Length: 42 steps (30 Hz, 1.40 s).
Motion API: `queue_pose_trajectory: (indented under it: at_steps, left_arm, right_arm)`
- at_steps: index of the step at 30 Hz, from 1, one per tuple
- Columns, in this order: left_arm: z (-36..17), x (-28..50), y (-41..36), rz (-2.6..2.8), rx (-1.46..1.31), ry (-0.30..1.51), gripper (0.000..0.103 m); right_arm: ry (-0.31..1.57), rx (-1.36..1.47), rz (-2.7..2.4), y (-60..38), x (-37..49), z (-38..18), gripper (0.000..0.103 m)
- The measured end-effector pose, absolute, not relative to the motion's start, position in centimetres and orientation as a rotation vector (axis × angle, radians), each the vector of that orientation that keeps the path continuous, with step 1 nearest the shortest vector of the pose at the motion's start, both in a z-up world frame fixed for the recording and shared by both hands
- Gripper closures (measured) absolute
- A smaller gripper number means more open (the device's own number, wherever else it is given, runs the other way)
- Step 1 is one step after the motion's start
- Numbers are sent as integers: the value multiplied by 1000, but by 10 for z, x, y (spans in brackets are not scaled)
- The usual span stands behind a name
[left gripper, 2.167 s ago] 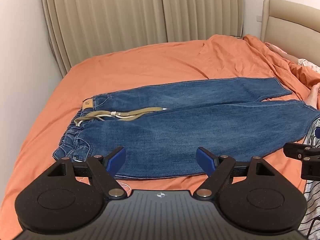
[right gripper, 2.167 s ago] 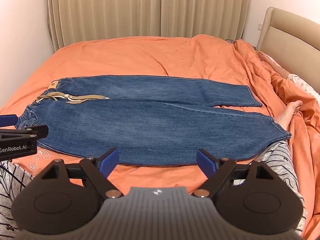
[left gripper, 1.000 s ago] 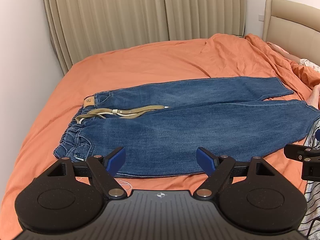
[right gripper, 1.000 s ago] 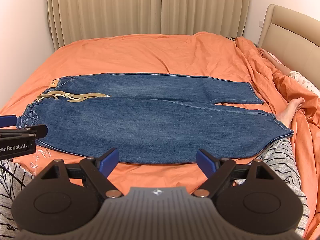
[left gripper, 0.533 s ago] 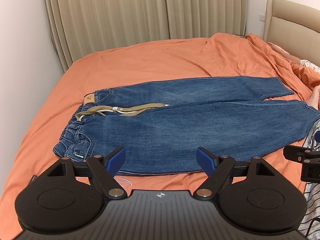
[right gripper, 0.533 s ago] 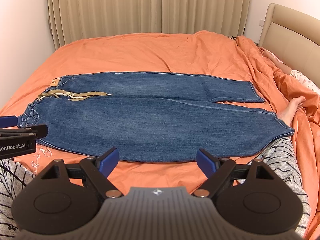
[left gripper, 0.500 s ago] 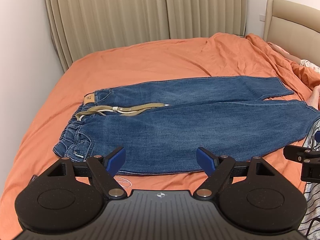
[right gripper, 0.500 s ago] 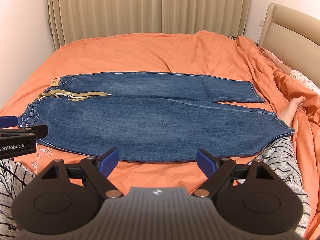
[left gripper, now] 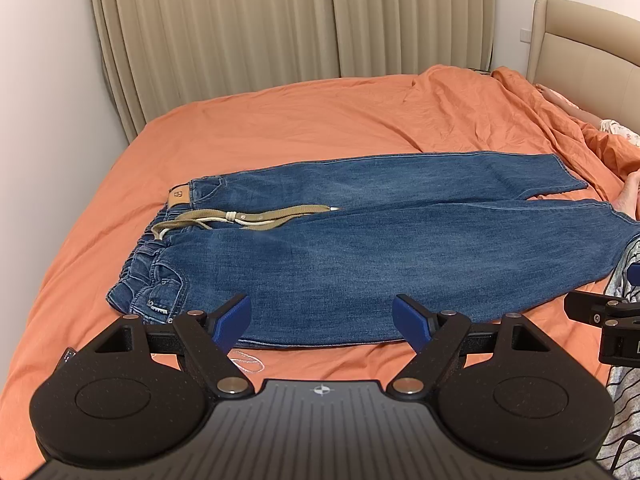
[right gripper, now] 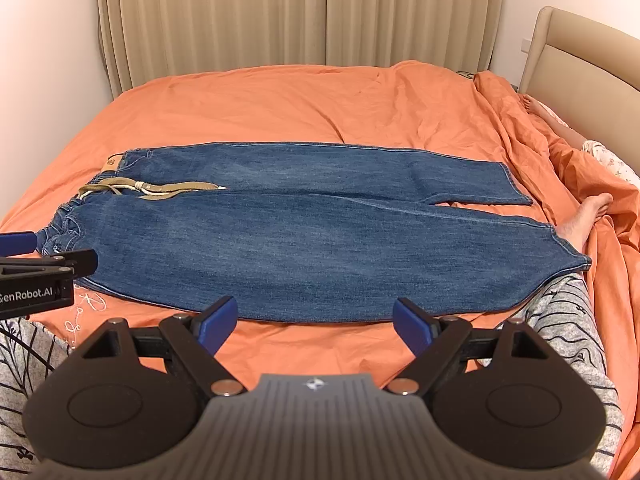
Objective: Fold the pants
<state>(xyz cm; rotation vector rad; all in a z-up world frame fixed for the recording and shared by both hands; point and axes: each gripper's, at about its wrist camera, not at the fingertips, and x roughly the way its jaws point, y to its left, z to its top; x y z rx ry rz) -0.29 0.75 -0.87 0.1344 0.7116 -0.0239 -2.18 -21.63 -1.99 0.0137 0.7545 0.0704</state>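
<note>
Two hand-held grippers hover over the near edge of the bed [left gripper: 280, 128], both with jaws spread wide and nothing between them: the left hand-held gripper [left gripper: 322, 320] toward the waist end, the right hand-held gripper [right gripper: 314, 320] toward the hem end. The pants [right gripper: 320, 232] lie flat across the middle of the bed, waistband [left gripper: 140, 264] toward the left edge, hems toward the headboard [right gripper: 580, 52] side, the near leg partly overlapping the far one. A tan drawstring [left gripper: 248, 218] trails over the front.

Over the last two seconds little has changed. The pants have not moved on the sheet; they only sit slightly higher and further off in both views, so both grippers appear to have drawn back and up a touch. No grip has been taken, and the fold has not begun.

That suggests the person is lining up before reaching in. A likely first step is to take the near leg at waist and hem and lay it squarely over the far leg.

A person's bare foot [right gripper: 592, 208] rests just beside the near hem, and a leg in striped fabric [right gripper: 560, 308] lies at the near right corner, which could crowd the right gripper's reach.
</note>
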Motion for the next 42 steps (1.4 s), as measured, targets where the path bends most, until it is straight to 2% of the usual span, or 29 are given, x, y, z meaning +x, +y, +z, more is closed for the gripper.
queue_pose_trajectory:
  at_steps: [15, 20, 21, 22, 24, 29, 33, 37, 42]
  left_arm:
    - [-9, -2, 9, -32, 148, 718, 10]
    - [-7, 12, 17, -82, 175, 724, 17]
    - [-8, 16, 19, -75, 183, 724, 20]
    - [-10, 20, 22, -75, 195, 726, 29]
    - [-15, 28, 27, -86, 208, 719, 35]
    - [-38, 54, 42, -131, 299, 739, 36]
    - [-77, 75, 47, -180, 471, 828, 36]
    - [-118, 82, 47, -200, 668, 920, 35]
    - [-150, 79, 44, -228, 874, 961, 32]
  right_arm:
    - [750, 24, 80, -219, -21, -22, 22]
    - [667, 68, 166, -237, -18, -30, 22]
    - [653, 71, 193, -241, -16, -32, 22]
    - [646, 67, 208, -244, -12, -35, 22]
    - [652, 33, 201, -248, -1, -43, 22]
    - [693, -104, 151, -259, 36, -76, 22]
    - [787, -156, 103, -276, 68, -108, 23]
    - [891, -170, 63, -291, 92, -142, 47]
    - [934, -308, 185, -279, 97, -167, 49]
